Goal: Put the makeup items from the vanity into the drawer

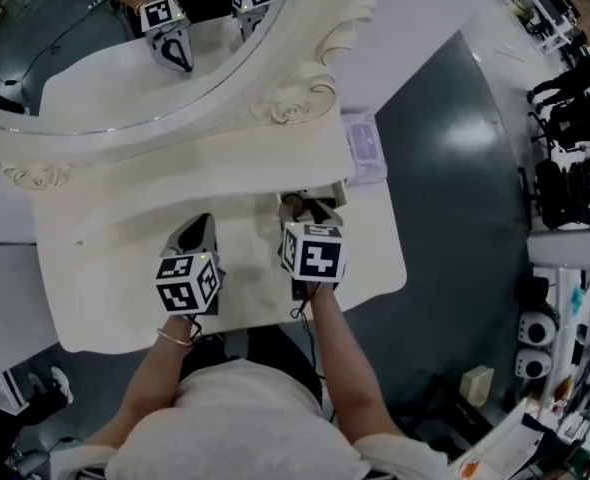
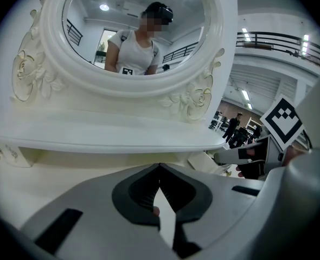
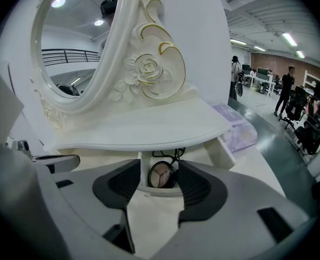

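A small drawer stands open under the shelf of the white vanity. In it lies a round compact with pinkish powder, and some thin black items lie behind it. My right gripper is open just in front of the drawer; the compact shows through the gap of the right gripper, apart from both pads. My left gripper hovers over the tabletop left of the drawer. The left gripper has its tips together, and I see nothing held.
An oval mirror in an ornate white frame rises behind the shelf. A pale purple box sits at the vanity's right end, beside the drawer. Dark floor lies to the right, with equipment racks beyond it.
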### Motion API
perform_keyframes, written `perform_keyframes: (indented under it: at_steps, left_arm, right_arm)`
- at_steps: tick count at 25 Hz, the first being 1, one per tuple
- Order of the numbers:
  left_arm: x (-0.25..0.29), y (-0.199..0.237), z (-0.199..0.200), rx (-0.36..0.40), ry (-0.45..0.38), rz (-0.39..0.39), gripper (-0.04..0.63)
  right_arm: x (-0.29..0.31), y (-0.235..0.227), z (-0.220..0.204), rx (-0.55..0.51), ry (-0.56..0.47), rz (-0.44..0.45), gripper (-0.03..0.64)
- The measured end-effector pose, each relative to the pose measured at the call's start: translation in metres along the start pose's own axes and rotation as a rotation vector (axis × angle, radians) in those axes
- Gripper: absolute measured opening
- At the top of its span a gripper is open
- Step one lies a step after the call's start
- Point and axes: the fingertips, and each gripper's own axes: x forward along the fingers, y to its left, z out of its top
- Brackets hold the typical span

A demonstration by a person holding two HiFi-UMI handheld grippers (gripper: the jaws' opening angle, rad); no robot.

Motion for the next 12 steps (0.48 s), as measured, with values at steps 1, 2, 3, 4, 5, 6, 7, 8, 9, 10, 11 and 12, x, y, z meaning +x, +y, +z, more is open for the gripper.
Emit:
perform_keyframes:
  at_steps: [1,2,3,4,5,6,7,8,9,10,11,12]
  left_arm:
    - [-0.001,0.0,0.0,0.001,-0.001,0.0,0.003]
    - [-0.001,0.001,0.001,0.001,-0.002,0.0,0.003]
    - [-0.002,0.002,0.001,0.002,-0.003,0.0,0.003]
    - [-0.003,0.003,0.001,0.002,-0.005,0.0,0.003]
    - [-0.003,0.004,0.001,0.002,-0.006,0.001,0.003]
    - [-0.005,0.005,0.001,0.001,-0.007,0.002,0.003]
    - [-0.006,0.007,0.001,0.001,-0.008,0.003,0.003]
    - [-0.007,0.008,0.001,0.0,-0.01,0.004,0.003]
    - [-0.009,0.01,0.002,0.0,-0.013,0.005,0.003]
    - [-0.01,0.011,0.002,0.0,-0.016,0.004,0.003]
    - [-0.012,0.012,0.003,0.0,-0.02,0.004,0.003]
    - [-0.014,0.014,0.004,0.001,-0.023,0.004,0.003]
  right_arm:
    - [-0.001,0.0,0.0,0.001,-0.004,-0.004,0.215]
    - [-0.001,-0.001,0.001,0.002,-0.007,-0.008,0.215]
    - [-0.002,0.0,0.001,0.004,-0.01,-0.012,0.215]
    - [-0.002,0.0,0.001,0.005,-0.015,-0.015,0.215]
    - [-0.003,0.001,0.002,0.006,-0.021,-0.016,0.215]
    - [-0.003,0.002,0.003,0.006,-0.028,-0.017,0.215]
    - [-0.004,0.003,0.004,0.006,-0.034,-0.017,0.215]
    - [-0.005,0.005,0.005,0.005,-0.039,-0.018,0.215]
    - [-0.006,0.006,0.006,0.005,-0.045,-0.018,0.215]
    - [-0.007,0.008,0.007,0.004,-0.051,-0.019,0.215]
    - [-0.008,0.011,0.009,0.004,-0.059,-0.02,0.215]
    - [-0.01,0.013,0.011,0.003,-0.07,-0.023,0.215]
